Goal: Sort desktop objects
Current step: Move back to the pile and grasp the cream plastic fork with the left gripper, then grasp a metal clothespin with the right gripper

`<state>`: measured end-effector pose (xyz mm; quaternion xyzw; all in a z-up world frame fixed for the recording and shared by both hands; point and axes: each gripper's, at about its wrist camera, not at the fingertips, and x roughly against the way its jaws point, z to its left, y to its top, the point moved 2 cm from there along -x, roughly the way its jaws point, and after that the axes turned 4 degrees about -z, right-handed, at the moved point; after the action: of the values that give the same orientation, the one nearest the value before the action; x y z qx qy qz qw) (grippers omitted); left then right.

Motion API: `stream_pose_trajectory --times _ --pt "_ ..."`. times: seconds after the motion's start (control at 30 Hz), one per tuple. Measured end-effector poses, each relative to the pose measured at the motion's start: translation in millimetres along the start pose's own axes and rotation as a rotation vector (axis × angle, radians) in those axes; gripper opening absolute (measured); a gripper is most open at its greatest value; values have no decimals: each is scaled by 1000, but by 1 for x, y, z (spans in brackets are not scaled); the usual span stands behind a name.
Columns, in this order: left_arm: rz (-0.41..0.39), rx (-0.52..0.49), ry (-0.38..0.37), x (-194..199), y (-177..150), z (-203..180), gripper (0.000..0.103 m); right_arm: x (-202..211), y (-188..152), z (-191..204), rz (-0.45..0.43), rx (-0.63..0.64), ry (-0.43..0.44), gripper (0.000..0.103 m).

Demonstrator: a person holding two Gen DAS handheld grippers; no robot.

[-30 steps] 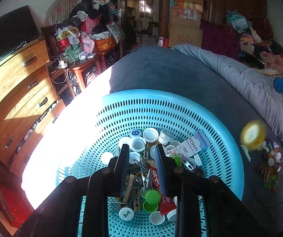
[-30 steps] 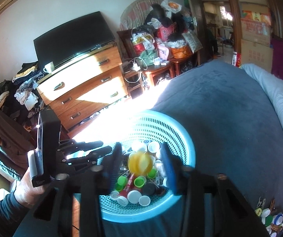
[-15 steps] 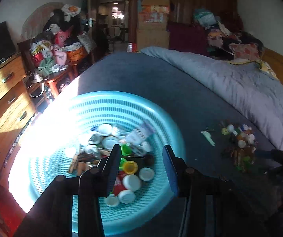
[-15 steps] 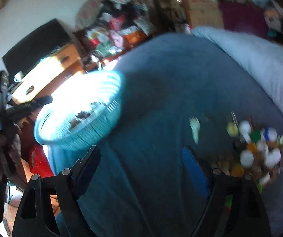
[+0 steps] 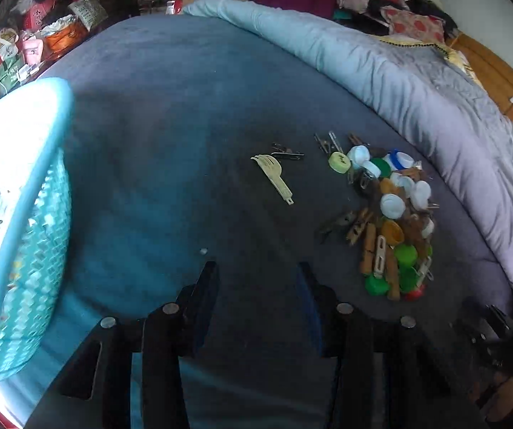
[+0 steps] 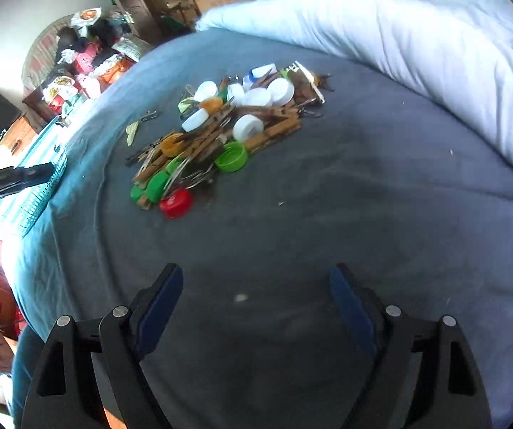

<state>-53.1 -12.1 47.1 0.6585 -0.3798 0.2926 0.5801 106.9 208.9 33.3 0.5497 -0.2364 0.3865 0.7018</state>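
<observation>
Step in hand is the reach for the next item: both the left gripper (image 5: 254, 279) and right gripper (image 6: 254, 287) stand open and empty over the bed (image 6: 381, 186), left fingers having just widened, so the next move calls for closing on one piece of the pile of caps and clothespins (image 6: 220, 132) at 11 o'clock in the right wrist view, for the blue basket (image 5: 31, 236) at 9 o'clock in the left.

Dark blue-grey bedsheet (image 5: 170, 114) covering the bed; pale lavender-grey quilt (image 5: 417, 85) lying at 2 o'clock. Turquoise perforated basket (image 5: 31, 221) sitting at 9 o'clock, sun bleaching its rim white. Pile (image 6: 220, 132) showing white, green, orange and one red cap (image 6: 176, 203), brown wooden clothespins (image 6: 274, 130), and a blue-and-white cap at 12 o'clock of it. Cream plastic fork (image 5: 274, 177) lying apart. Pale yellow cap (image 5: 339, 162) showing at the pile's 11 o'clock. Grippers showing black with blue pads (image 6: 158, 307).
</observation>
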Motion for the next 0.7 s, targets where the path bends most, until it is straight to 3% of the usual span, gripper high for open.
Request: stream_pose_trajectory --times 0.2,0.5,0.53,0.6,0.67,0.7 --pt "-6 -33 20 -48 36 -27 45 -8 -6 6 -39 84 49 102" --pt "-31 -46 131 -119 71 -30 45 -5 -9 -3 -85 19 131 103" --pt "-42 -67 142 -120 72 -31 43 -5 -8 -1 -83 28 122 103" --pt "-48 -69 147 -118 72 -30 26 -6 -7 2 -76 42 96 103" --pt "-54 -48 120 -107 69 -27 23 -3 -2 4 -80 47 86 88" --pt "-67 -39 106 -100 66 -23 23 -1 2 7 -77 57 105 68"
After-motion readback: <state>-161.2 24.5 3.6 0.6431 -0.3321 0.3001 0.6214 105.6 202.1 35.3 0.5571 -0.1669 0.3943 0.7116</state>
